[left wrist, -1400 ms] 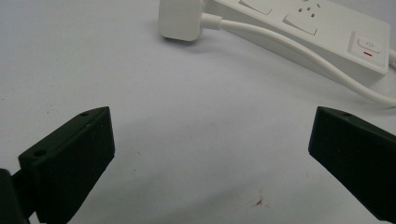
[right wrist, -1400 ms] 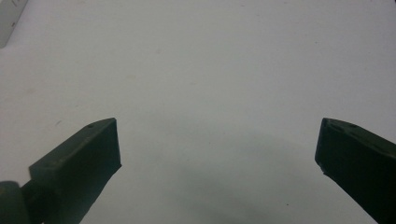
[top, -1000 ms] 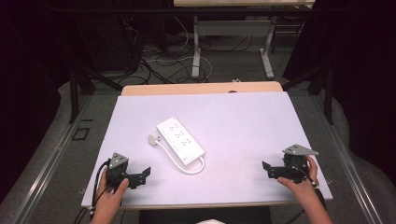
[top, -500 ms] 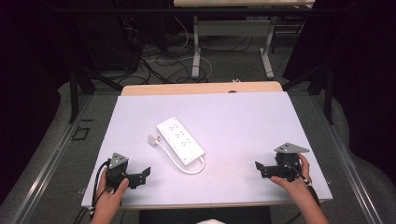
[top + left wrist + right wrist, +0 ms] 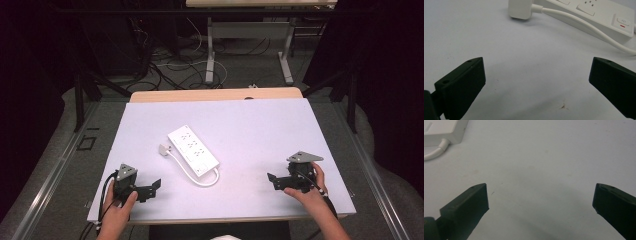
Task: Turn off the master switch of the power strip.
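A white power strip lies slantwise in the middle of the white table. Its short cable loops round the near end to a white plug resting beside it. My left gripper sits near the table's front left corner, open and empty, pointing right. In the left gripper view the plug, the cable and the strip's switch end lie ahead of the wide jaws. My right gripper rests open at the front right, pointing left. Its view catches the strip's corner and a bit of cable.
A wooden tabletop edge shows behind the white surface. Beyond it are desk legs and loose cables on the floor. Metal rails run along the floor on both sides. A bare stretch of table lies between each gripper and the strip.
My right gripper has slid left along the front of the table, closer to the power strip. The left gripper and the strip have stayed put.
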`<state>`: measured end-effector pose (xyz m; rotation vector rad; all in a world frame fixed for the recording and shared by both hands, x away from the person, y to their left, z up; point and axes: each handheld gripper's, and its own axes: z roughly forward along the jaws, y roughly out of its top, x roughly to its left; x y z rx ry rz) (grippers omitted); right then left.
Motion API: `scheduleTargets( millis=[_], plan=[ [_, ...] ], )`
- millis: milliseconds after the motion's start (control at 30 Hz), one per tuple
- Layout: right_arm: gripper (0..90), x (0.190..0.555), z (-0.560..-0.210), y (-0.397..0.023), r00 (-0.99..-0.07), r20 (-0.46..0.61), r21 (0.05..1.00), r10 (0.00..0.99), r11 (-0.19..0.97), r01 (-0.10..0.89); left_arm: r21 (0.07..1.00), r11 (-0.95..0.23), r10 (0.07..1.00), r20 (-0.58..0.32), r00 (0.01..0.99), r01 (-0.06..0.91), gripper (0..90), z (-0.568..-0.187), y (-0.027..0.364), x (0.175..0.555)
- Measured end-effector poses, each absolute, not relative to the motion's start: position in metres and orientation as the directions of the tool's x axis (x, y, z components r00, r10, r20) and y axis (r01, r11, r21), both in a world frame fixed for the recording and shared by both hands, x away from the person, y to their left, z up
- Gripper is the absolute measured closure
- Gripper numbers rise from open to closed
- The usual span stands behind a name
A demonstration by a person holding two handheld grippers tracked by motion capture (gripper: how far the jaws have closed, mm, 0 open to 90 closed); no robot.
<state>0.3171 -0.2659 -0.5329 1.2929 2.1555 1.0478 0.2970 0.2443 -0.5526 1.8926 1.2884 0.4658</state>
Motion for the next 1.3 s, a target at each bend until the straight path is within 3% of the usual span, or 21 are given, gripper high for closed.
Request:
scheduleTargets(
  millis=[1300],
  plan=[
    [0.9, 0.334, -0.525, -0.206, -0.57, 0.021, 0.76, 0.821, 0.357, 0.543, 0.77, -0.178, 0.9, -0.124, 0.418, 0.613, 0.8, -0.552, 0.246, 0.296]
  ],
)
